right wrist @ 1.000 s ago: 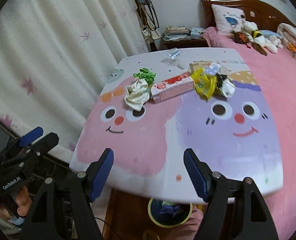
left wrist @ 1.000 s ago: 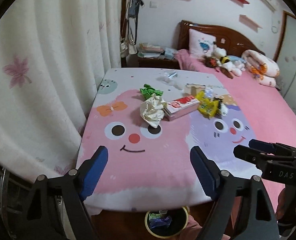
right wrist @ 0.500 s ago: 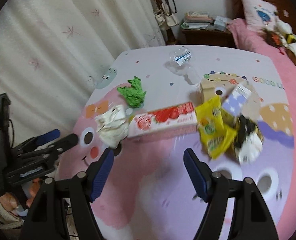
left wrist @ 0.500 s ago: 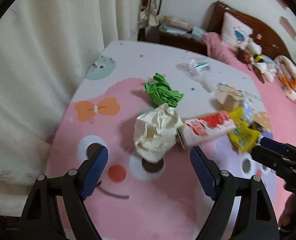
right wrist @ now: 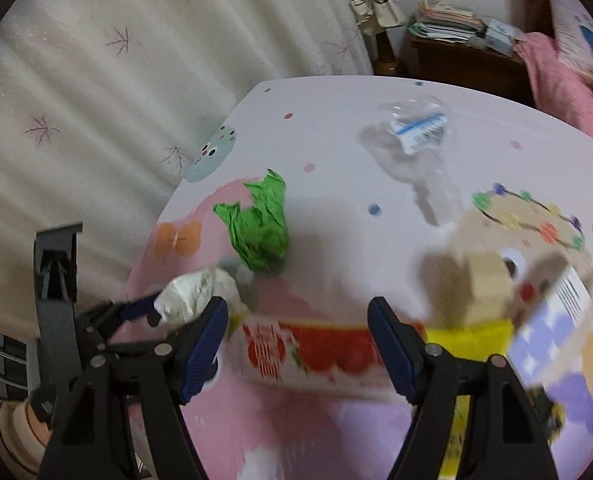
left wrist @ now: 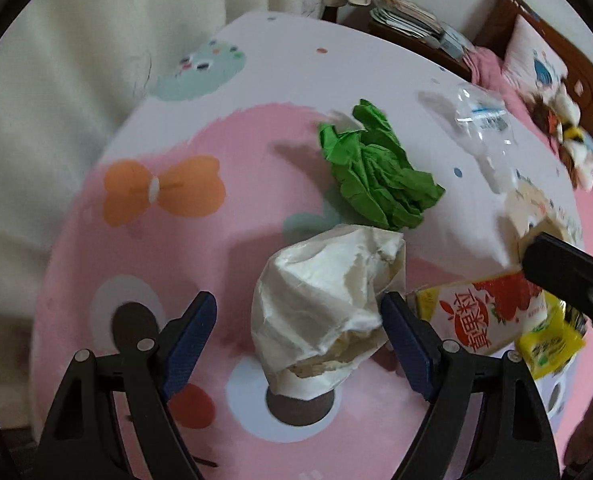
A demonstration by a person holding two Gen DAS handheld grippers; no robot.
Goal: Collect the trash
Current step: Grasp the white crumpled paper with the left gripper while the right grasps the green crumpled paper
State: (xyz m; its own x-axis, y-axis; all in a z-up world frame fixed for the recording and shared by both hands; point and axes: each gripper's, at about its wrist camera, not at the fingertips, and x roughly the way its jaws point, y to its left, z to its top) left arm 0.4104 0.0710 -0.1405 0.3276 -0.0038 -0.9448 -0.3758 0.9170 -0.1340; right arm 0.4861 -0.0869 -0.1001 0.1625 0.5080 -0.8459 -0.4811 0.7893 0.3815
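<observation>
A crumpled white paper bag (left wrist: 320, 304) lies on the cartoon-print tablecloth (left wrist: 156, 240). It sits between the fingers of my left gripper (left wrist: 298, 340), whose jaws are closing. The right pad is at the bag's edge and the left pad is still apart from it. Just right of the bag lies a red-and-white strawberry carton (left wrist: 484, 316). My right gripper (right wrist: 298, 346) hangs open over that carton (right wrist: 308, 352), one finger on each side and neither touching. Green crumpled paper (left wrist: 376, 176) lies beyond the bag. A clear plastic bottle (right wrist: 412, 128) lies farther back.
A yellow packet (right wrist: 472, 328), a beige box (right wrist: 488, 280) and a blue-checked carton (right wrist: 556, 320) crowd the carton's right end. A curtain (right wrist: 136, 80) hangs along the table's left side. A bedside table with books (right wrist: 448, 28) and a pink bed (left wrist: 536, 60) stand behind.
Both grippers have come forward and down from the table's near edge to the trash pile. The bin below the edge has left view. The left jaws have narrowed slightly.
</observation>
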